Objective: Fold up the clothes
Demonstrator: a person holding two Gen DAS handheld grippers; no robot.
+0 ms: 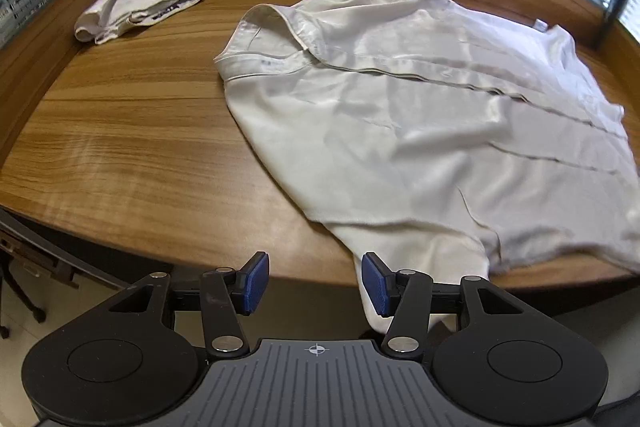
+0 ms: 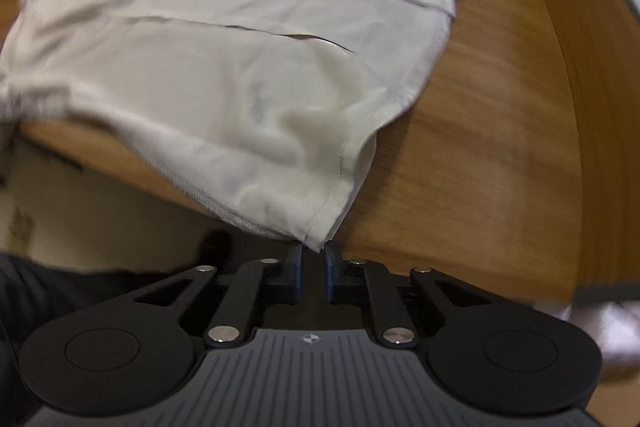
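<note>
Left wrist view: shirt point(image 1: 420, 115) spread flat on tabletop point(image 1: 132, 131), unfolded, sleeve hanging over near edge. Folded garment point(image 1: 144, 3) far left, judged done. Left gripper point(image 1: 315, 283) jaws spread, empty, off near edge.

Right wrist view: right gripper point(image 2: 314, 269) jaws pinching shirt point(image 2: 224, 75) hem corner at near edge. First fold not yet made.
</note>
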